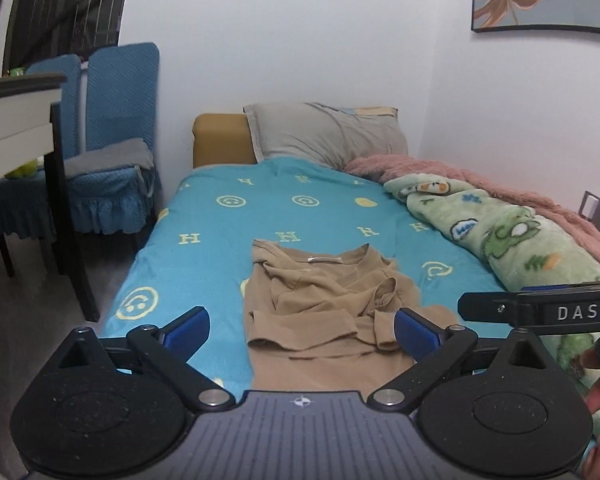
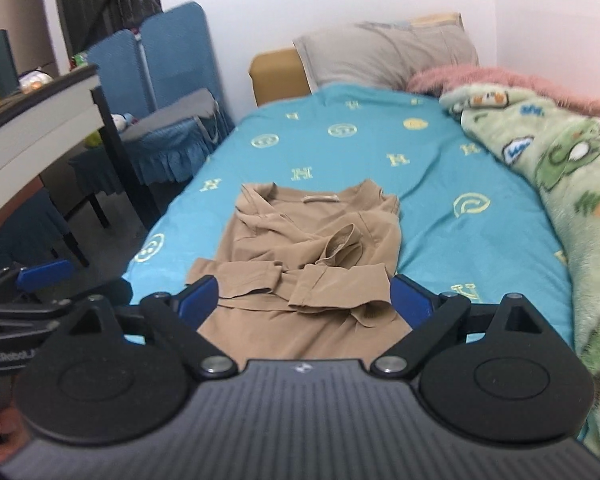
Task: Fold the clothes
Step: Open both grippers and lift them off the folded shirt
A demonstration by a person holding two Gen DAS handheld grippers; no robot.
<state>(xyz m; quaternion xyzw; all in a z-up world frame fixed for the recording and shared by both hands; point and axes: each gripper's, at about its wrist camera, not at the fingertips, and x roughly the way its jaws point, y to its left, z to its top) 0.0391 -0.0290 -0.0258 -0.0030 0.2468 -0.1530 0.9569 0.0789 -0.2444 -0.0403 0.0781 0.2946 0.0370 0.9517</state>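
Note:
A tan long-sleeved shirt (image 1: 320, 304) lies on the teal bed sheet (image 1: 204, 220), collar away from me, both sleeves folded in across the body and rumpled. It also shows in the right wrist view (image 2: 316, 248). My left gripper (image 1: 302, 330) is open and empty, held above the shirt's near part, blue pads either side. My right gripper (image 2: 304, 298) is open and empty, also above the shirt's lower half. The right gripper's body (image 1: 540, 308) shows at the right edge of the left wrist view; the left gripper's body (image 2: 24, 292) shows at the left edge of the right wrist view.
A green cartoon blanket (image 1: 500, 232) and pink fuzzy blanket (image 1: 480, 180) lie along the bed's right side by the wall. A grey pillow (image 1: 324, 132) sits at the head. Blue-covered chairs (image 1: 112, 128) and a table (image 1: 16, 112) stand left of the bed.

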